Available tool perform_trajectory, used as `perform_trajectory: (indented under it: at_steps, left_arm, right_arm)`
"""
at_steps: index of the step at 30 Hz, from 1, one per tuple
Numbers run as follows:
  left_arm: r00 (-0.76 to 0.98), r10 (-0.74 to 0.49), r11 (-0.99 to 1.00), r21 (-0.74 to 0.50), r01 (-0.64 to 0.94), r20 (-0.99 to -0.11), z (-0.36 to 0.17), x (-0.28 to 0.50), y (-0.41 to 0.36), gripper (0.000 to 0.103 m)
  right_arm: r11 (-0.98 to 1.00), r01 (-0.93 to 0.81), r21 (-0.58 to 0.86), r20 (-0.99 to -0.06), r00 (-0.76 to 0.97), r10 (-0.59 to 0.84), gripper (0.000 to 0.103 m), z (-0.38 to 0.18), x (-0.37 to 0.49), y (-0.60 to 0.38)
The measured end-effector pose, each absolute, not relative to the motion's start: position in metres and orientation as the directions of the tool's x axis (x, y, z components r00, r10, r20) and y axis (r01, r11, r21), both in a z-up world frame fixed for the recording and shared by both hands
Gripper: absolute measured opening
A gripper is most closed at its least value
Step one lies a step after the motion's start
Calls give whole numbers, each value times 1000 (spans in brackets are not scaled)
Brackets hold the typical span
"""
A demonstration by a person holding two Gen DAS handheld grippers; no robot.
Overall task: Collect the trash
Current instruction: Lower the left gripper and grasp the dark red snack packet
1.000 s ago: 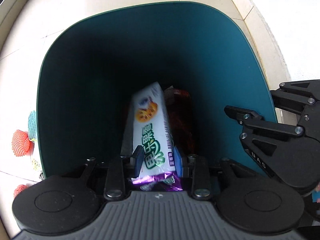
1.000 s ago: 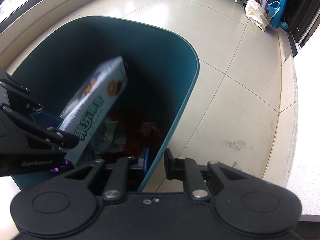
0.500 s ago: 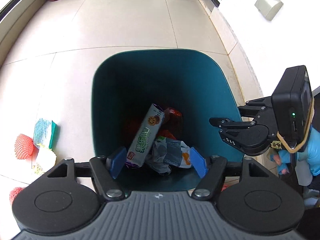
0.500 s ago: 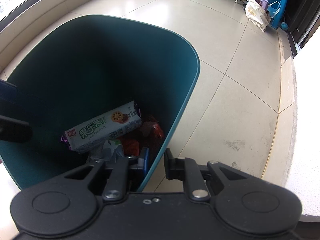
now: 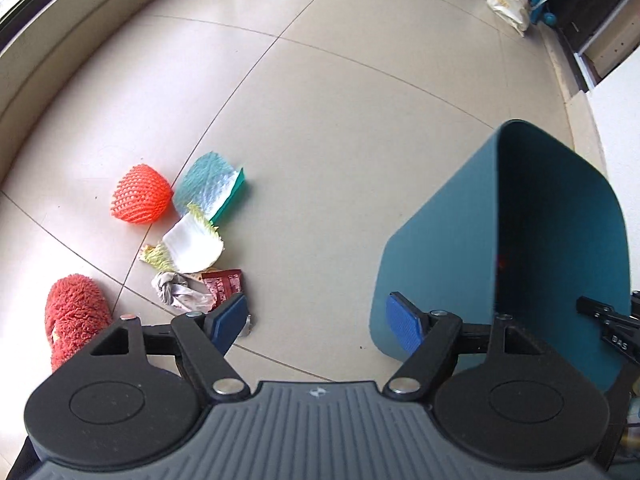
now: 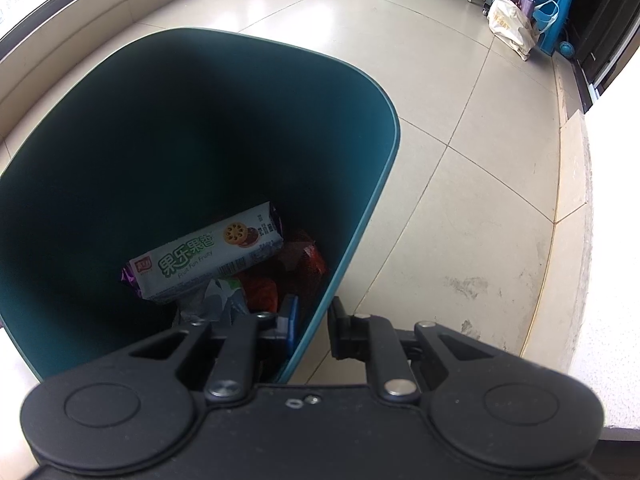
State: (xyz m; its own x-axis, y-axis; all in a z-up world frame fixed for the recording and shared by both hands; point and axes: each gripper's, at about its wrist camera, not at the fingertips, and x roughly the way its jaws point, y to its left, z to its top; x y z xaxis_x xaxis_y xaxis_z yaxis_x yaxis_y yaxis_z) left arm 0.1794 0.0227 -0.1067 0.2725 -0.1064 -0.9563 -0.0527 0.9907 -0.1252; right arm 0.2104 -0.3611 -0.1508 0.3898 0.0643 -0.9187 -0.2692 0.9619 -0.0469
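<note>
Two grippers: the left gripper (image 5: 318, 326), jaws just opened and empty, hangs over floor litter; the right gripper (image 6: 312, 326) pinches the tall teal plastic bin (image 6: 372, 216)'s rim.

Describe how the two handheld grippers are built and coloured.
The left gripper has a ribbed grey body, two round black discs, black linkage arms with silver rivets, and blue-padded fingers. The right gripper has the same black discs and linkages on a plain black body; one of its pads shows blue.

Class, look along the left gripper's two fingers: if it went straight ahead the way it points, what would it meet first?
Probably bare floor tile. The left gripper is open and empty, with the litter pile off to one side and the teal bin to the other; depth is unclear.
</note>
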Motion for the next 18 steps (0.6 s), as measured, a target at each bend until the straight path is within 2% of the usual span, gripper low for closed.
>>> perform_trajectory:
  at_steps: [12, 18]
  left_arm:
    - [69, -22, 993, -30, -114, -997, -262, 212, 52, 76]
    - [15, 2, 986, -1, -165, -1000, -311, 224, 64, 76]
  right_arm:
    - [964, -265, -29, -920, 384, 78, 15, -151, 210, -363]
    - [968, -249, -9, -923, 374, 87, 15, -149, 212, -367]
